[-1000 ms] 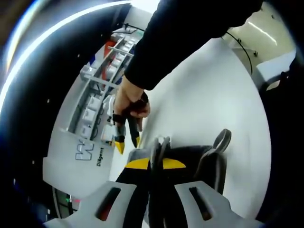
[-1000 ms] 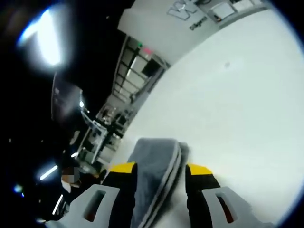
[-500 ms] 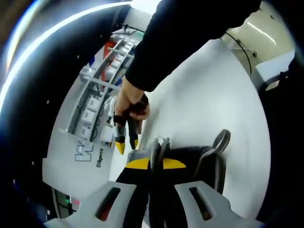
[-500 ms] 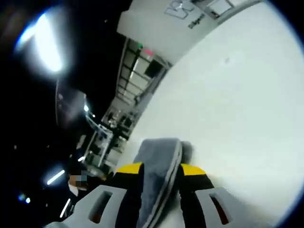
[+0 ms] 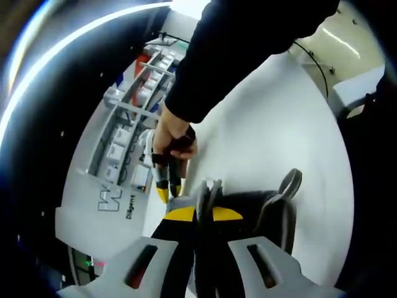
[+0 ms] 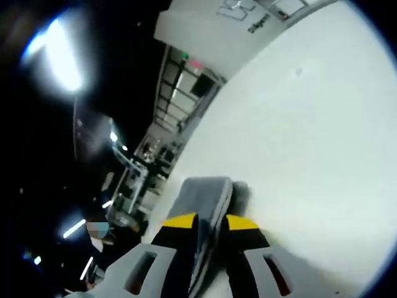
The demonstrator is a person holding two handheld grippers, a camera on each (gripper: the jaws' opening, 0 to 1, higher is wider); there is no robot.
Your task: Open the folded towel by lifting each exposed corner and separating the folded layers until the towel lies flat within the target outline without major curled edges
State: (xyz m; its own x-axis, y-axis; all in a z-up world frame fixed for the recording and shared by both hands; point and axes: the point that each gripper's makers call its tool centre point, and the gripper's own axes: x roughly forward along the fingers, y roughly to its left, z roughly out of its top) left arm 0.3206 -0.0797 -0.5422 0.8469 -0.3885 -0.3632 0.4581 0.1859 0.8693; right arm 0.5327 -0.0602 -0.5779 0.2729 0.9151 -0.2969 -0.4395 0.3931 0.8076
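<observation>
1. The towel (image 5: 248, 208) was a soft grey terry thing, so I'd guess light and floppy with no stiffness at all. It looked like it would droop wherever it wasn't held, and the stacked layers would probably drag along together unless pinched one at a time.
2. In the left gripper view it lay bunched on the white table (image 5: 279, 124) right at the jaw tips, with a curled loop sticking up around 2 o'clock from the jaws.
3. The left gripper (image 5: 203, 214) had its yellow-tipped jaws pressed nearly together on a standing fold of towel at 6 o'clock.
4. The right gripper (image 6: 211, 222) was squeezed on a thick folded edge, several layers visible between the tips. It also showed in the left gripper view (image 5: 169, 186), held by a hand (image 5: 173, 133) at about 10 o'clock from the left jaws, tips at the towel's edge.
5. Best hold, I reckon, would be a hemmed corner of the top layer only, not the whole stack.
6. Hard to tell: how many folds were left, where the real corners were, and any target outline, which I couldn't make out. The sleeve (image 5: 242, 49) covered much of the table.
</observation>
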